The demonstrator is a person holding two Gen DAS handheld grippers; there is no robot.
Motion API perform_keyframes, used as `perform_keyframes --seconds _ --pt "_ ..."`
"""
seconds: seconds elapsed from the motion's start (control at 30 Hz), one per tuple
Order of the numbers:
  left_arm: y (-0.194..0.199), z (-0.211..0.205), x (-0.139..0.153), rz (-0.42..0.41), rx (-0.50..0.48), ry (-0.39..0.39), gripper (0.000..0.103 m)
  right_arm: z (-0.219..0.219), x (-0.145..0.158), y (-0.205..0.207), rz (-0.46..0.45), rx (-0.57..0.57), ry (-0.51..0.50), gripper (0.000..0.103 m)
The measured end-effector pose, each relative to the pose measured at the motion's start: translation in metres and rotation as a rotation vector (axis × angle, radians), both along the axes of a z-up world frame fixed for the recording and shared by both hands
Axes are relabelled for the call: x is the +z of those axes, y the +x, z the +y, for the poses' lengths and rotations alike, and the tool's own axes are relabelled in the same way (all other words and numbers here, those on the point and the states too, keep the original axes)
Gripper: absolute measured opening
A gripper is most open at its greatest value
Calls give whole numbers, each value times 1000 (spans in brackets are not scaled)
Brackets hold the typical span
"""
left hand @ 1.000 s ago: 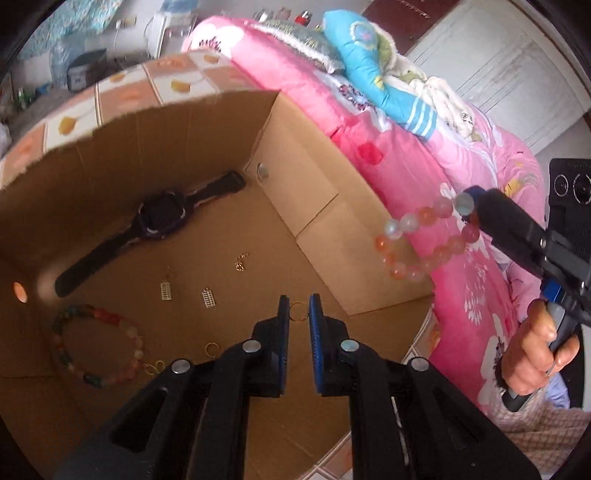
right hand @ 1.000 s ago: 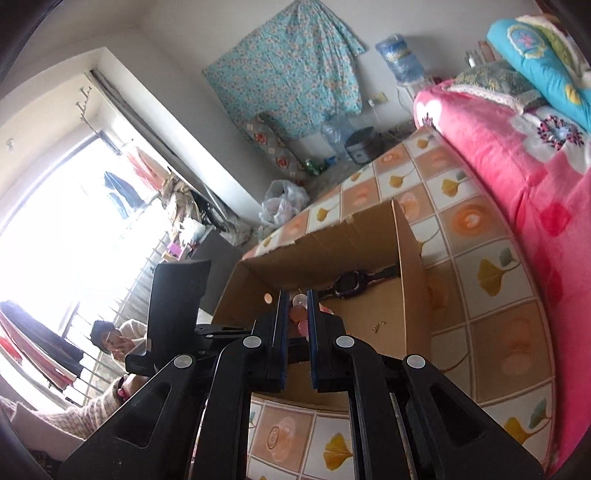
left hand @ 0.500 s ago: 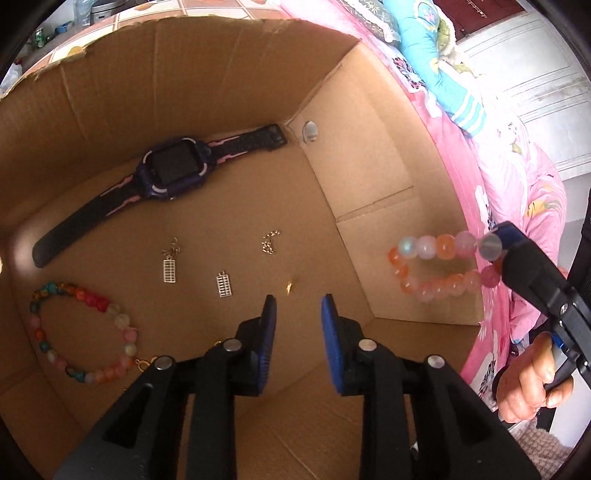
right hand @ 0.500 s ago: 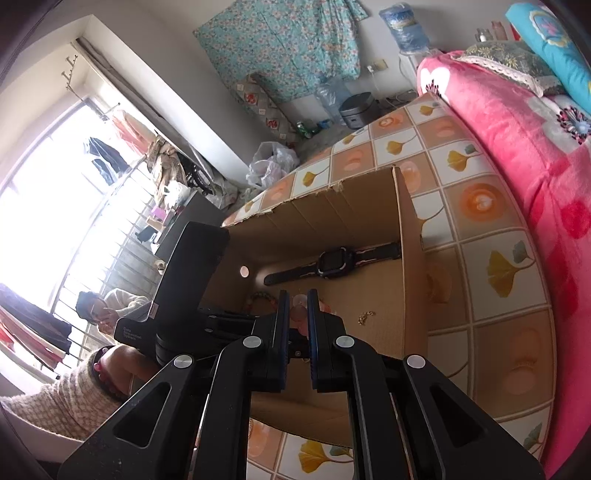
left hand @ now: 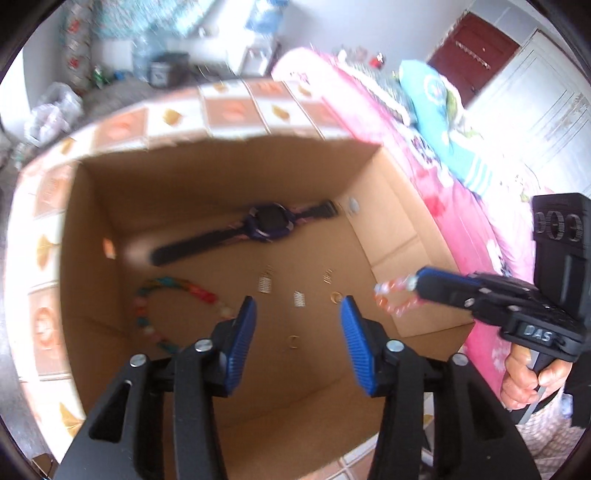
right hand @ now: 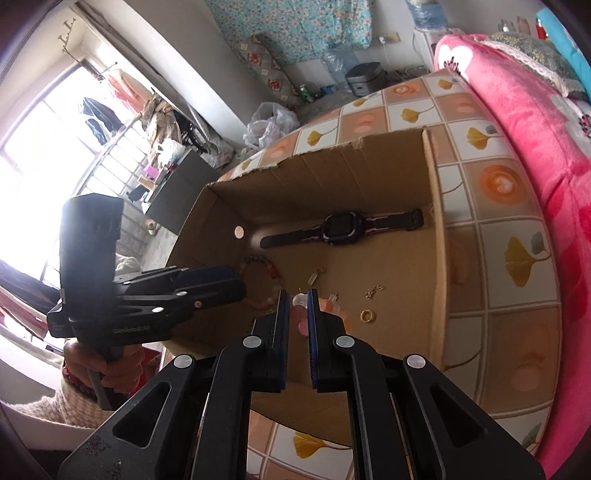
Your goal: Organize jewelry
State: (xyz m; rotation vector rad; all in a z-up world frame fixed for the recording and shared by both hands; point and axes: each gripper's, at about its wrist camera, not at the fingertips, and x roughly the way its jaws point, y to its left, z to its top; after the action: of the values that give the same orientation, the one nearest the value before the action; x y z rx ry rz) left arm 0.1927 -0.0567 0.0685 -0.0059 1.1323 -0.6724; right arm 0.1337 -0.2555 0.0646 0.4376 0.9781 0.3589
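Left wrist view: my left gripper [left hand: 297, 308] hangs wide apart and empty at lower centre, over the cardboard box [left hand: 229, 162]. At right, my right gripper [left hand: 419, 284] pinches the pink bead bracelet [left hand: 393, 297].

Right wrist view: at lower centre, my right gripper [right hand: 298, 295] is clamped on the pink bead bracelet [right hand: 325, 308]; the gold ring [right hand: 367, 315] lies just right.

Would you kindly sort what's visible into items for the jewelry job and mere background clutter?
Job:
cardboard box
pink bead bracelet, held by right gripper
multicolored bead bracelet
watch
gold ring
left gripper, open

Lying about:
pink blanket
water jug
plastic bag
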Motion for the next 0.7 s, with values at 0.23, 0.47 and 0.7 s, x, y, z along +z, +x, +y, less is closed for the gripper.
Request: perform_keyframes --seconds 0.23,0.47,0.7 --pt "-11 16 10 -75 64 20 53 21 -6 -2 69 34 -220 11" --pt "-23 33 18 -159 116 57 54 -3 12 -28 17 -81 -234 15" --pt "-36 85 31 -291 262 107 73 -38 21 -57 -54 -294 -289 34"
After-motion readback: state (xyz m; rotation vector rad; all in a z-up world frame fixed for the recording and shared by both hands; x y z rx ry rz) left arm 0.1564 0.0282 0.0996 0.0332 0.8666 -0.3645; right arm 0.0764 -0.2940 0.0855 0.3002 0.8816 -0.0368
